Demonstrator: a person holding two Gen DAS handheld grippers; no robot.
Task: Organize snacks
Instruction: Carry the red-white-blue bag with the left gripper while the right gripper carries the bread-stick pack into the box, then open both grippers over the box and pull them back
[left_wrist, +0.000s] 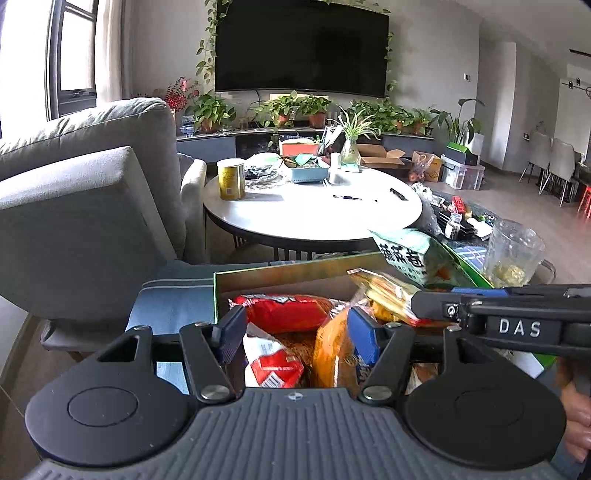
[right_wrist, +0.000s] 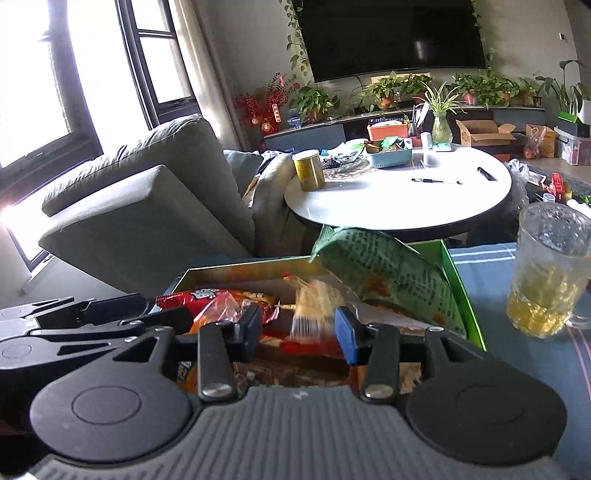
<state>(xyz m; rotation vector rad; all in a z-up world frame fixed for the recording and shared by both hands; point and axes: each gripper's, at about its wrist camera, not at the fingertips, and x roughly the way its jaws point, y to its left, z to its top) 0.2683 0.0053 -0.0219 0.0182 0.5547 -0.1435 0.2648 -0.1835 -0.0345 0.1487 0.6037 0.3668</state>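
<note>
An open green-edged box (left_wrist: 280, 267) holds several snack packets. My left gripper (left_wrist: 297, 334) hangs over its near side, open: a red-and-white packet (left_wrist: 273, 365) and an orange bag (left_wrist: 330, 350) lie below the gap, the orange bag leaning by the right pad. A red packet (left_wrist: 288, 312) lies farther in. My right gripper (right_wrist: 298, 330) is also open over the box (right_wrist: 240, 267); a blurred yellow packet (right_wrist: 314, 302) sits between its fingers near the right pad, apart from the left one. A green bag (right_wrist: 388, 273) leans on the box's right wall.
The box rests on a blue striped cloth (left_wrist: 173, 299). A glass mug with yellow liquid (right_wrist: 546, 266) stands just right of the box. Beyond are a round white table (left_wrist: 314, 214) with a yellow can (left_wrist: 231, 179) and a grey sofa (left_wrist: 92, 206) at left.
</note>
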